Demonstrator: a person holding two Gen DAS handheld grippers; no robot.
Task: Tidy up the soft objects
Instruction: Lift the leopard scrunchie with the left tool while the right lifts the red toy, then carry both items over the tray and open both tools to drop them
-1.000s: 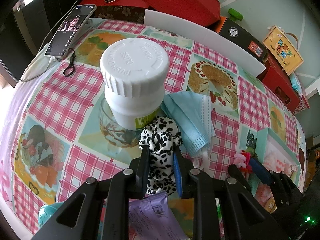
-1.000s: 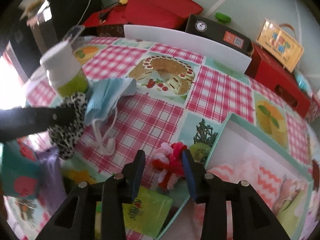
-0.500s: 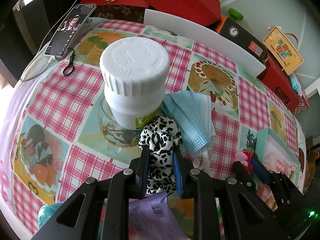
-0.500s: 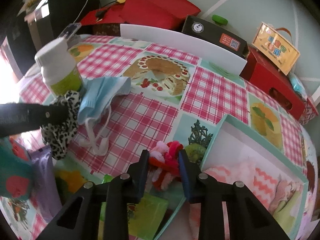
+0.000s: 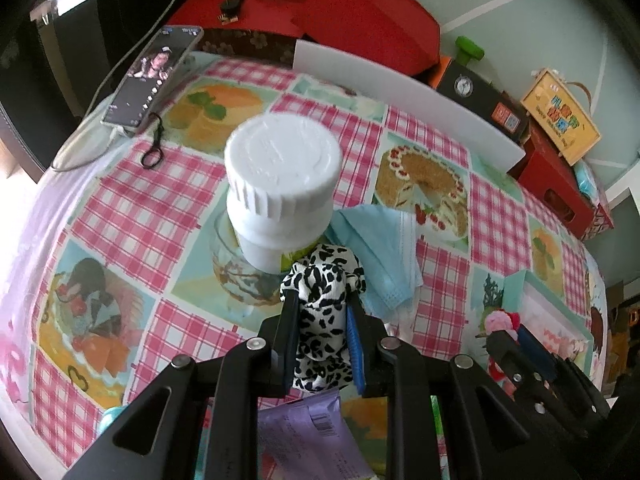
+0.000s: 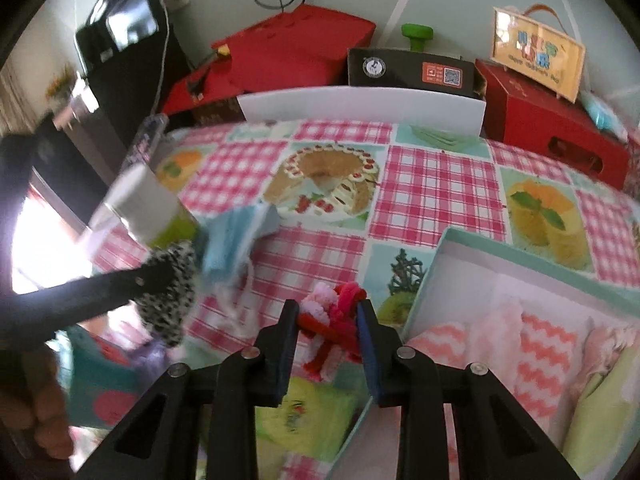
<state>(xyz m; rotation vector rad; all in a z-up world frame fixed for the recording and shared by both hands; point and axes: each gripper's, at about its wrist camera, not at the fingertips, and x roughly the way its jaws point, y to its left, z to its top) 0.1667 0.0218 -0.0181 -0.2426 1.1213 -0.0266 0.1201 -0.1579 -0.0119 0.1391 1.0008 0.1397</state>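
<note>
My left gripper [image 5: 322, 308] is shut on a black-and-white leopard-print scrunchie [image 5: 322, 292] and holds it just in front of a white pill bottle [image 5: 282, 184]. A light blue face mask [image 5: 380, 252] lies on the tablecloth to the right of the scrunchie. My right gripper [image 6: 328, 312] is shut on a red and pink fuzzy scrunchie [image 6: 332, 316] and holds it above the table, beside the left edge of an open teal box [image 6: 444, 276] that holds pink and white soft cloths [image 6: 532, 340]. The left gripper with its scrunchie [image 6: 172, 292] also shows in the right wrist view.
A phone [image 5: 154, 80] with a cable lies at the table's far left. A white board [image 5: 400, 88], red boxes [image 6: 548, 128] and a black box [image 6: 412, 70] line the far edge. A purple packet [image 5: 312, 432] and a green packet [image 6: 304, 412] lie near the front.
My right gripper has closed on the red and pink scrunchie and lifted it off the table, and its view has swung up. My left gripper has risen slightly with the leopard scrunchie.
</note>
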